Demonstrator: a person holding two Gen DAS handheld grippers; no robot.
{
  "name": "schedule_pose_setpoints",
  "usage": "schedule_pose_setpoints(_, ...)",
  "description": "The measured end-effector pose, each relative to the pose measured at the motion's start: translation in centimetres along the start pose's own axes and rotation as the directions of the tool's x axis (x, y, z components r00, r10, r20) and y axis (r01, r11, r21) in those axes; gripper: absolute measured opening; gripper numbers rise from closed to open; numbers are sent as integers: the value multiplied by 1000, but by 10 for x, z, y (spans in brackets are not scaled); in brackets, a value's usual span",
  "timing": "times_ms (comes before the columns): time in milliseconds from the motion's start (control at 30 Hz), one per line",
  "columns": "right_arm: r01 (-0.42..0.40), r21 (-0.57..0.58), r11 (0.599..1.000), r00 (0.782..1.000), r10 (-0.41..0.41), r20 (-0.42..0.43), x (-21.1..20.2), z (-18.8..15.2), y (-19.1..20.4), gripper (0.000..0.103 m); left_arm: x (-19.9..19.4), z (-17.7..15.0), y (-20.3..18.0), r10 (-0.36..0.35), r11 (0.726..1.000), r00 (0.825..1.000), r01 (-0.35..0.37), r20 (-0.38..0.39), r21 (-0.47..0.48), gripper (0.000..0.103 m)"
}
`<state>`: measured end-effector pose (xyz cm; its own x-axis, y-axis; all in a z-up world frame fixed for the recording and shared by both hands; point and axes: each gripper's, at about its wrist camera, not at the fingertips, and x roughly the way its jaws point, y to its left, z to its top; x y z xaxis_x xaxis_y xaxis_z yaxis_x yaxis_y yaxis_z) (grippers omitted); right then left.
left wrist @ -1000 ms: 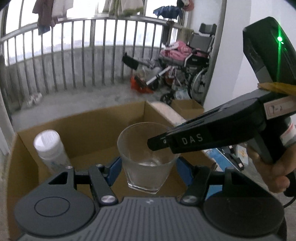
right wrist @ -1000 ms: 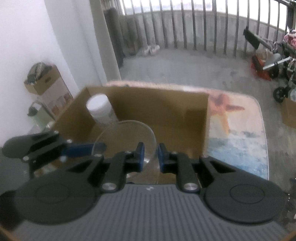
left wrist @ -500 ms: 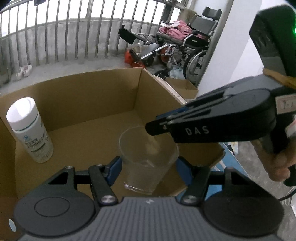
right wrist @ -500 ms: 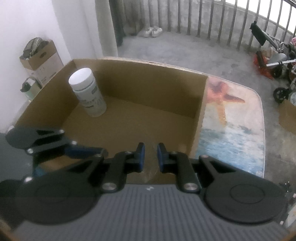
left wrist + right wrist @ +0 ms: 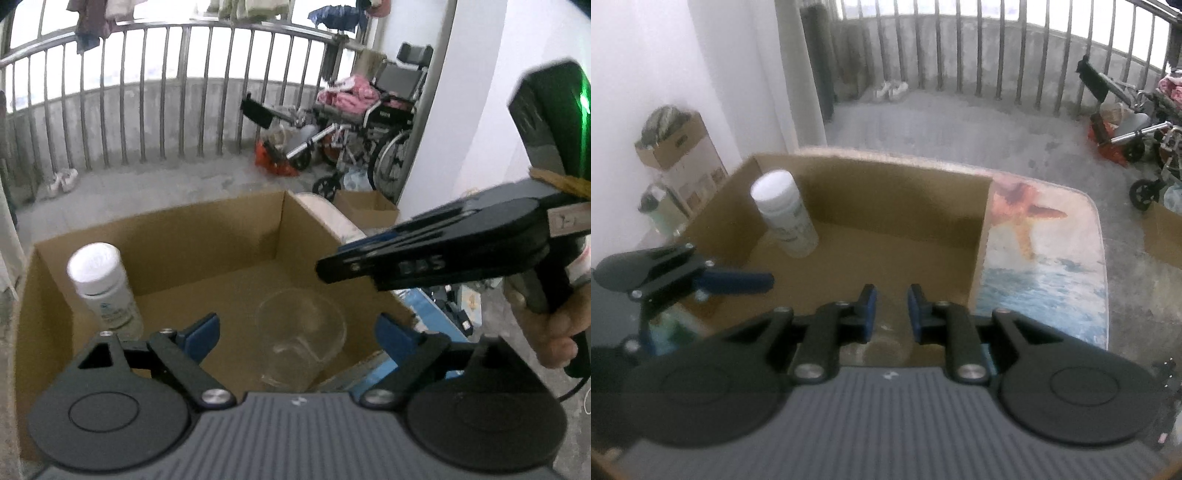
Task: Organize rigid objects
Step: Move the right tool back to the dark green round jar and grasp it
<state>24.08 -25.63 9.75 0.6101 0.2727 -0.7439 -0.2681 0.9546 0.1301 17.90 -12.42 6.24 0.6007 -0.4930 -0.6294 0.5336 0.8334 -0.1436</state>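
Note:
A clear drinking glass [image 5: 301,336] stands upright on the floor of an open cardboard box [image 5: 221,225]. My left gripper [image 5: 299,328] is open above it, its blue pads wide on either side and apart from the glass. A white pill bottle [image 5: 103,288] stands upright in the box's far left corner; it also shows in the right wrist view [image 5: 785,218]. My right gripper [image 5: 889,310] hovers over the box's near right part with a narrow gap and nothing between the pads. The glass is hidden in the right wrist view.
The box [image 5: 886,192] sits on a table with a starfish-print cloth [image 5: 1038,251]. A balcony railing [image 5: 166,92] stands behind. A wheelchair [image 5: 369,122] and a small carton [image 5: 365,208] are at the right. Another carton [image 5: 679,155] stands by the left wall.
My left gripper opened and let go of the glass, which now stands in the box. The left gripper has risen. The right gripper pulled back to the right and opened slightly.

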Motion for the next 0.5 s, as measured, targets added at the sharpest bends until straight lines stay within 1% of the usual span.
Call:
schedule_pose_setpoints(100, -18, 31, 999, 998, 16, 62, -31, -9, 5, 21, -32, -5, 3, 6, 1000, 999, -5, 39, -5, 97)
schedule_pose_setpoints(167, -40, 56, 998, 993, 34, 112, -55, -20, 10, 24, -55, -12, 6, 11, 1000, 998, -11, 64, -6, 100)
schedule_pose_setpoints(233, -72, 86, 994, 986, 58, 159, -78, -36, 14, 26, -73, -21, 10, 20, 1000, 997, -19, 79, -11, 101)
schedule_pose_setpoints(333, -118, 122, 985, 976, 93, 195, -100, -65, 23, 30, -95, -38, 19, 26, 999, 997, -24, 78, -27, 101)
schedule_pose_setpoints(433, -170, 176, 970, 969, 132, 208, -108, -94, 31, 31, -105, -58, 22, 31, 999, 998, -29, 62, -40, 101)
schedule_pose_setpoints(500, -190, 212, 959, 966, 144, 214, -108, -110, 35, 32, -107, -72, 24, 35, 999, 998, -33, 46, -38, 101)
